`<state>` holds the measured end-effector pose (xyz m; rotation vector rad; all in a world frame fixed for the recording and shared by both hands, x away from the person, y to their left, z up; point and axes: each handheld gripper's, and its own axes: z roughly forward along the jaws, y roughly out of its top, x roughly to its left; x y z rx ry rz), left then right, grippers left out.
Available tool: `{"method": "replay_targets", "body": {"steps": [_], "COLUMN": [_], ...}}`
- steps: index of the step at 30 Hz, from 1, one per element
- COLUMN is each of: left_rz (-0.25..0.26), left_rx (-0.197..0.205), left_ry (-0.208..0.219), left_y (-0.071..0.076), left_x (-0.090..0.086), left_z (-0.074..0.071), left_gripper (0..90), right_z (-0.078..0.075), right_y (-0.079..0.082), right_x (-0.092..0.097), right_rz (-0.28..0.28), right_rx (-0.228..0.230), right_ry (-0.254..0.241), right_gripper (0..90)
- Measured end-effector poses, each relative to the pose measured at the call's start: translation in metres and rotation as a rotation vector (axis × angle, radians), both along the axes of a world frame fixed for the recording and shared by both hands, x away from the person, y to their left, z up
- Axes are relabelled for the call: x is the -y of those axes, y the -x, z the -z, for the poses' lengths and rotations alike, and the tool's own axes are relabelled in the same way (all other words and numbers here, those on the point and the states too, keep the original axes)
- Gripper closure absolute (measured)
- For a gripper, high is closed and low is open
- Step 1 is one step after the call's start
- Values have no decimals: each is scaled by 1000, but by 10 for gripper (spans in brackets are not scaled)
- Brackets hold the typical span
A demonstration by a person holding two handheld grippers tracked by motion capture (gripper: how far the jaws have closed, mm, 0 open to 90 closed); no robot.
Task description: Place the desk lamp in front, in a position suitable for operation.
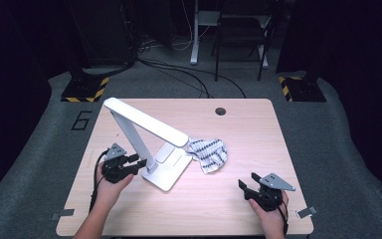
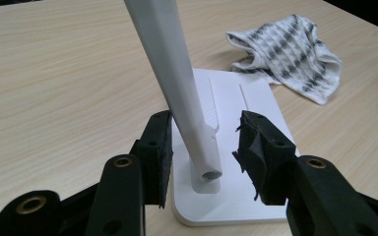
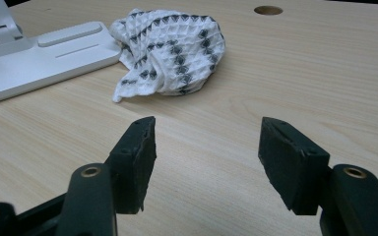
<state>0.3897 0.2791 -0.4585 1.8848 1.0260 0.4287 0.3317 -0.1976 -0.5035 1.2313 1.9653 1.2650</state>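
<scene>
From the high view, a white desk lamp [image 1: 151,144] stood on the light wood tabletop [image 1: 238,209]. Its flat base sat near the middle, and its long arm leaned up and away to the left. A crumpled white cloth with dark stripes [image 1: 209,154] lay just beside the base, on its right side, touching its corner. The left gripper [image 1: 135,163] was at the foot of the lamp's arm, held by the person's left hand [image 1: 110,188]. The right gripper [image 1: 246,185] was near the front right of the tabletop, well apart from the lamp and the cloth, held by the right hand [image 1: 271,216].

From the left gripper view, the two black jaws stood on either side of the lamp's arm [image 2: 177,83], low down where it met the base [image 2: 241,191]. The left-hand jaw was right up against the arm. The right-hand jaw had a clear gap beside it. So the gripper was about half open and was not squeezing the lamp. The cloth [image 2: 288,54] lay behind the base.

From the right gripper view, the jaws were wide apart with nothing between them, just bare tabletop [image 3: 295,69]. The cloth [image 3: 170,51] lay farther off, touching the lamp's base [image 3: 34,56].
</scene>
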Motion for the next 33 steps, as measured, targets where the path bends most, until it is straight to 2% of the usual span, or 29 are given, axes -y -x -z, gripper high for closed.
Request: {"method": "replay_targets", "body": {"steps": [3,4,5,6,9,10,12,15,18,20,22,24,25,28,33], "left_rz": [16,37,37,65,79,71,47,26,16,-1,-12,-16,1,24,13], "left_rx": [5,-3,-3,-2,9,12,21,15,25,30,28,42,53,65,63], "left_ry": [9,-1,-1,4,-2,-4,25,45,59,66,70,64,49,22,39], "left_y": [6,7,7,10,9,7,2,-6,-10,-12,-13,-13,-13,-12,-13], "left_x": [3,3,3,4,4,3,1,-1,-1,0,2,4,5,9,8], "left_z": [1,1,1,1,1,0,-2,-7,-11,-13,-15,-15,-15,-15,-14], "left_gripper": [556,554,554,555,557,548,488,470,487,543,584,592,610,646,698], "right_z": [0,0,0,0,1,0,1,1,2,4,3,3,2,0,-7], "right_y": [0,0,0,0,-1,0,0,0,-3,-11,-19,-24,-31,-39,-52], "right_x": [-1,-1,-1,-2,-2,-2,-2,-3,-4,-10,-15,-20,-26,-34,-45], "right_rz": [3,3,3,2,0,3,-1,0,-6,-22,-32,-37,-48,-66,-110], "right_rx": [-1,-1,-1,-4,3,-6,-4,-8,2,-29,-28,-38,-42,-34,-33], "right_ry": [-3,-4,-4,-6,3,3,6,4,6,5,15,21,38,57,75], "right_gripper": [391,390,390,390,390,390,390,390,390,373,369,369,369,380,390]}}
